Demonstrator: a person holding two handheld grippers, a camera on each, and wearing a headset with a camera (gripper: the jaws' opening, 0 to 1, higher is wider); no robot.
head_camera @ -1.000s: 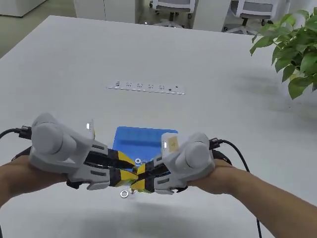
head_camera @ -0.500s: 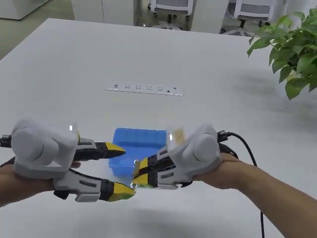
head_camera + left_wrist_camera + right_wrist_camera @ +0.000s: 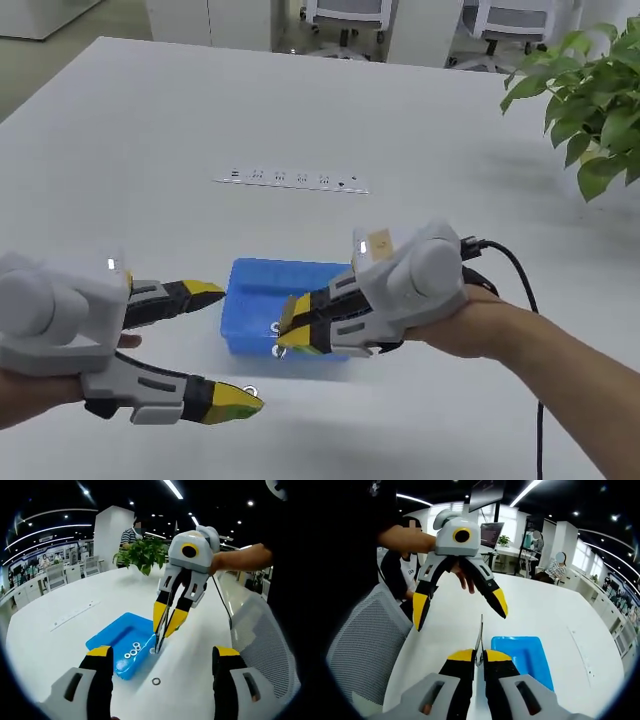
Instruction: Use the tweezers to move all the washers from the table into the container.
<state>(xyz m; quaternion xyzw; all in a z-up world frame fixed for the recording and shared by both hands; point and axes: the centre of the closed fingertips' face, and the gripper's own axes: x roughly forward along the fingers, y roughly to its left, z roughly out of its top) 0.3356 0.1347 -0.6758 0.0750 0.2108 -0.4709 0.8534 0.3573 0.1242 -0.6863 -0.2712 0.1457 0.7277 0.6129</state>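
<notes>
Washer (image 3: 156, 681) just beside container (image 3: 131, 667), near L gripper (image 3: 461, 619), jaws apart; R gripper (image 3: 477, 656) clamped on tweezers (image 3: 480, 632), tips at container edge.

Left gripper (image 3: 232, 346) gapes wide, facing the right gripper (image 3: 287, 333), which is pinched on tweezers (image 3: 480, 637).

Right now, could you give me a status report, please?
Left gripper open. Right gripper shut on tweezers at container rim. One washer on table, other washers inside.
</notes>
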